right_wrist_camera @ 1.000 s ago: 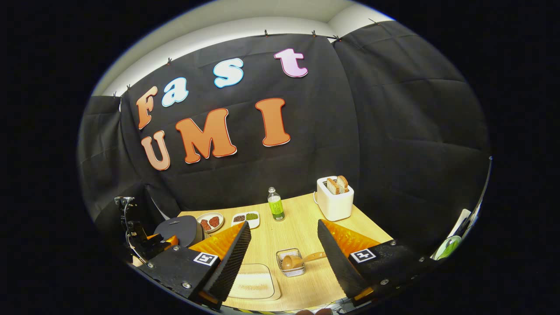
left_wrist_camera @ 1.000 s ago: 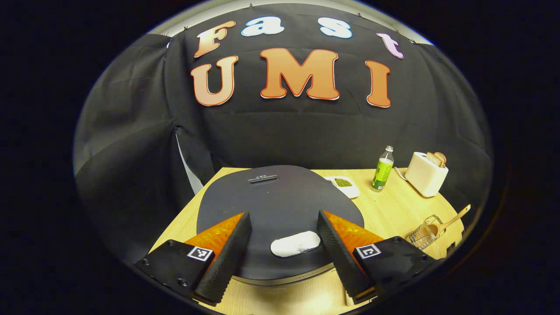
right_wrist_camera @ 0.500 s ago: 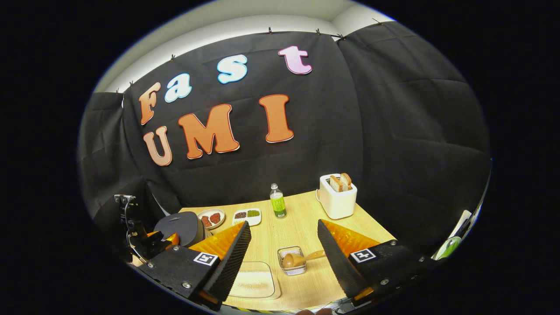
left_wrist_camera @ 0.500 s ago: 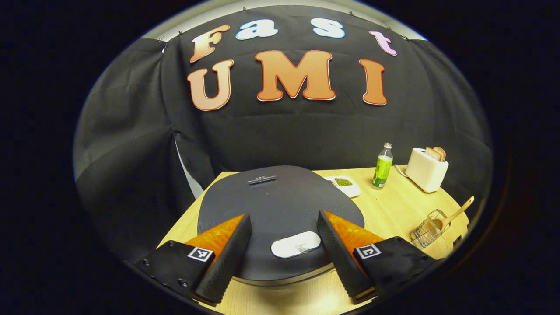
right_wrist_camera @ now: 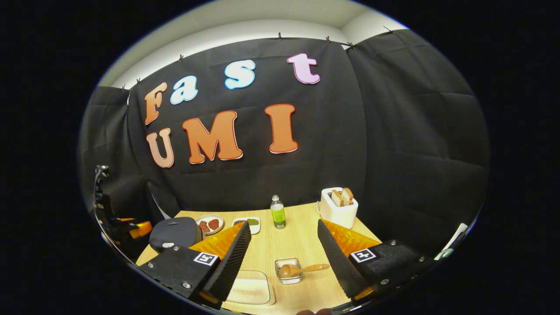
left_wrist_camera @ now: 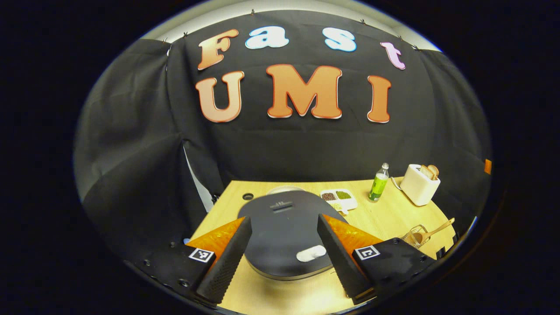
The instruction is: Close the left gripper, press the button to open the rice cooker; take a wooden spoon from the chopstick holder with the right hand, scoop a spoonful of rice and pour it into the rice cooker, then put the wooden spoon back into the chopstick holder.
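left tool (left_wrist_camera: 281, 262): mine, spread wide, lower centre, above the closed dark grey round rice cooker (left_wrist_camera: 284, 227)
right tool (right_wrist_camera: 282, 258): wide too, wooden spoon (right_wrist_camera: 299, 269) between fingers

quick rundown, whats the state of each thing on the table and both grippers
rice cooker: lid shut
button: not pressed
wooden spoon: lying in the chopstick holder, handle over its rim
toaster: bread sticking up
bottle: upright, capped
left gripper: open, holding nothing
right gripper: open, holding nothing
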